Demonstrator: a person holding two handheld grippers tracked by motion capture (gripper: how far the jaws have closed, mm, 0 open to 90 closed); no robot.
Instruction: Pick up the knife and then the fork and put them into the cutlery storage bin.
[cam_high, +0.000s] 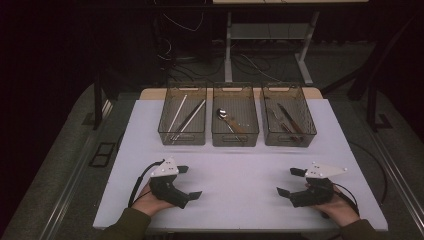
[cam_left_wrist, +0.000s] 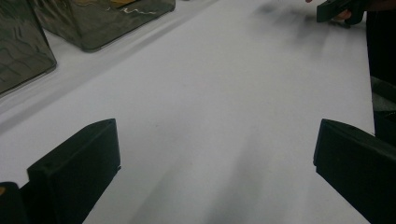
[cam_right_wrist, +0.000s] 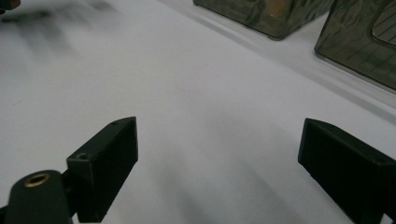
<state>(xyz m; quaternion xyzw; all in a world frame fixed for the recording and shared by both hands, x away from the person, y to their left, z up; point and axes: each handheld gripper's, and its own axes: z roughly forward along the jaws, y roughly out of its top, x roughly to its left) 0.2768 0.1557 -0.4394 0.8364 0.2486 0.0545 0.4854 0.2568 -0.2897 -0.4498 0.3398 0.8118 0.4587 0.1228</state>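
— Looking down from the high view, where do the two tools sit?

— Both rest low on the white bench (cam_high: 240, 170), near its front edge. Left tool (cam_high: 189, 182) lies at the left, right tool (cam_high: 291, 182) at the right, well apart, each in a hand and pointing inward toward the other.

— Are they holding anything?

— No. Each has its jaws spread wide with only bare bench between them; both gripper views confirm that.

— And what lies nearest?

— Three clear bins in a row at the far side. Left bin (cam_high: 183, 131) holds long pale sticks, perhaps chopsticks. Middle bin (cam_high: 235, 132) holds a spoon (cam_high: 222, 114). Right bin (cam_high: 289, 134) holds dark utensils I cannot name for sure. All three stand well away from both tools.
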